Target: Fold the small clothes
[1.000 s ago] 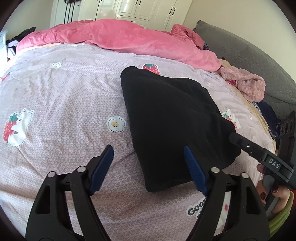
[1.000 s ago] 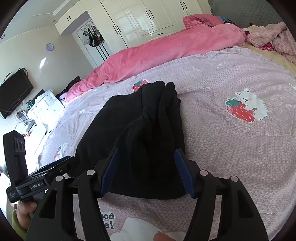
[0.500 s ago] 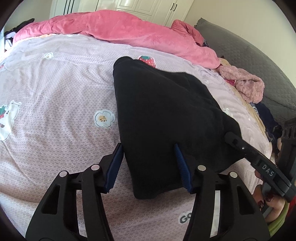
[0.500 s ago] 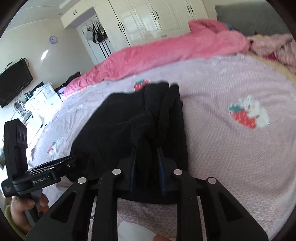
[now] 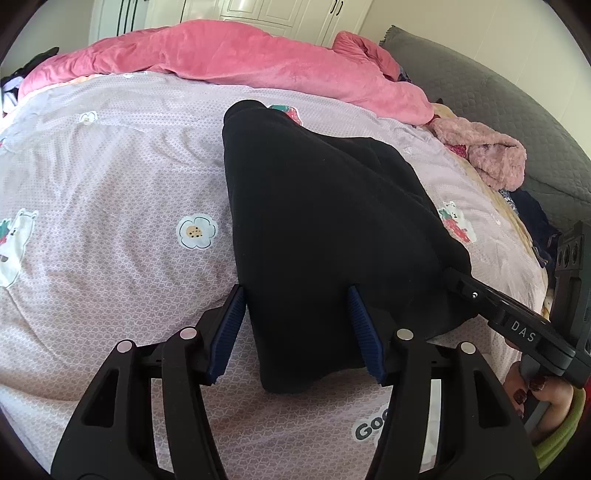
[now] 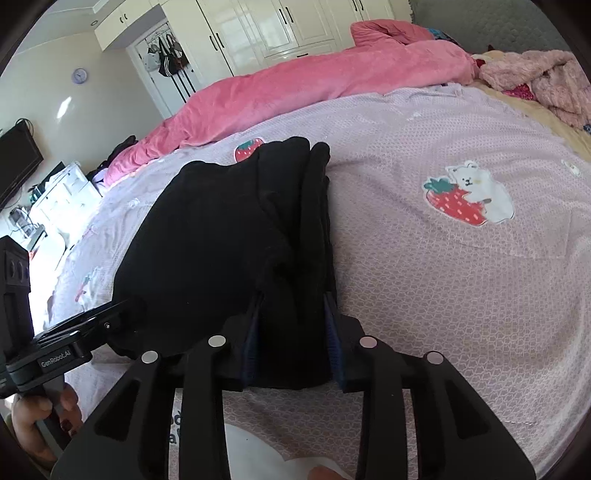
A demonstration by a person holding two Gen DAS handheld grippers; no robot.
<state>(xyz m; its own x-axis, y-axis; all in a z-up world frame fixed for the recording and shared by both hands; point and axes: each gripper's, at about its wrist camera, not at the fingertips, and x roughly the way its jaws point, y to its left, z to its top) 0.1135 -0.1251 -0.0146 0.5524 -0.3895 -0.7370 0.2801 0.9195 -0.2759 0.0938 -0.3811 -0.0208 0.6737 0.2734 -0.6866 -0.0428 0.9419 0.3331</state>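
While right hand-held gripper, reopened slightly, pinches black garment, left hand-held gripper spread.

A folded black fleece garment lies on a lilac printed bedsheet, near the sheet's front edge. The left gripper straddles the garment's near left corner — one pad on each side of the cloth. The right gripper straddles the near right edge, where the layers bunch between its pads. Behind the garment, a long pink plush duvet stretches across the far side of the bed. To the right — beyond the sheet's edge — a fuzzy pale-pink garment lies crumpled. White wardrobe doors stand behind the duvet.
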